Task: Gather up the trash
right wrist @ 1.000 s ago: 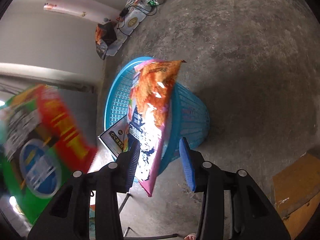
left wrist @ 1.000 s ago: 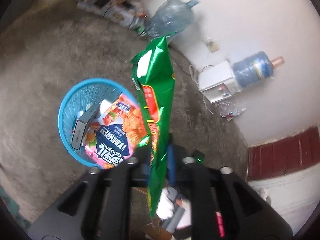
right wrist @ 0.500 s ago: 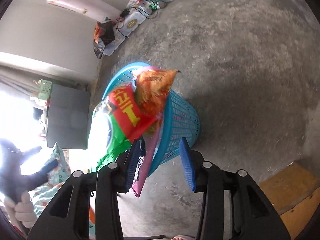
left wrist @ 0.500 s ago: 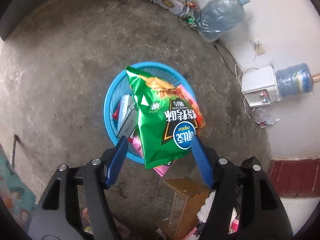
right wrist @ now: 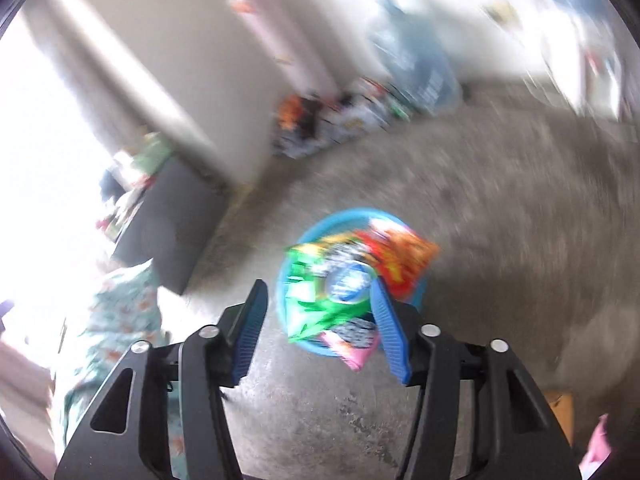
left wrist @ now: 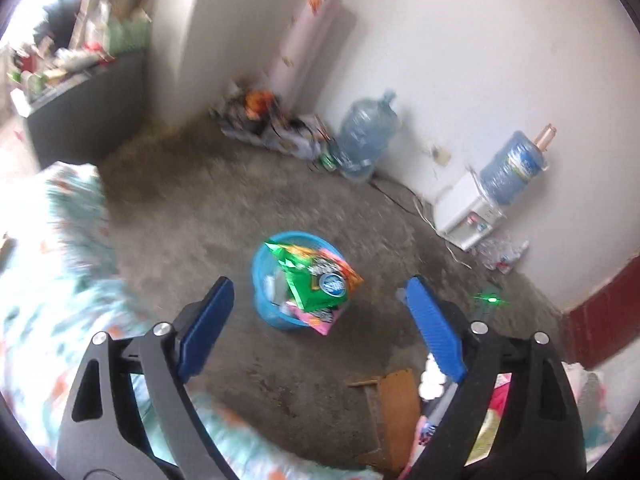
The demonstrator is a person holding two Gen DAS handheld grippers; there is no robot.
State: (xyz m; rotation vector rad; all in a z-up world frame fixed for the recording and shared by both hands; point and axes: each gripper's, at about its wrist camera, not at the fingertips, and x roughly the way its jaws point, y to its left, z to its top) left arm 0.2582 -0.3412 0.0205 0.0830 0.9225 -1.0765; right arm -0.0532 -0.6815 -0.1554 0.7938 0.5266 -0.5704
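Observation:
A blue plastic basket (left wrist: 262, 304) stands on the concrete floor. A green snack bag (left wrist: 316, 282) lies on top of it, over an orange and pink snack bag (left wrist: 326, 322) that sticks out over the rim. My left gripper (left wrist: 320, 322) is open and empty, well above and back from the basket. In the blurred right wrist view the basket (right wrist: 320, 350), green bag (right wrist: 316, 300) and orange bag (right wrist: 404, 260) show too. My right gripper (right wrist: 320, 322) is open and empty above them.
Water jugs (left wrist: 366, 136) and a white dispenser (left wrist: 464, 216) stand along the far wall, with clutter (left wrist: 268, 124) in the corner. A patterned cloth (left wrist: 52, 264) lies at left by a dark cabinet (left wrist: 88, 108). A brown cardboard piece (left wrist: 392, 396) lies near the right finger.
Both grippers let go of their bags, which now rest on the basket, and pulled up and back. Both views now look across the room.

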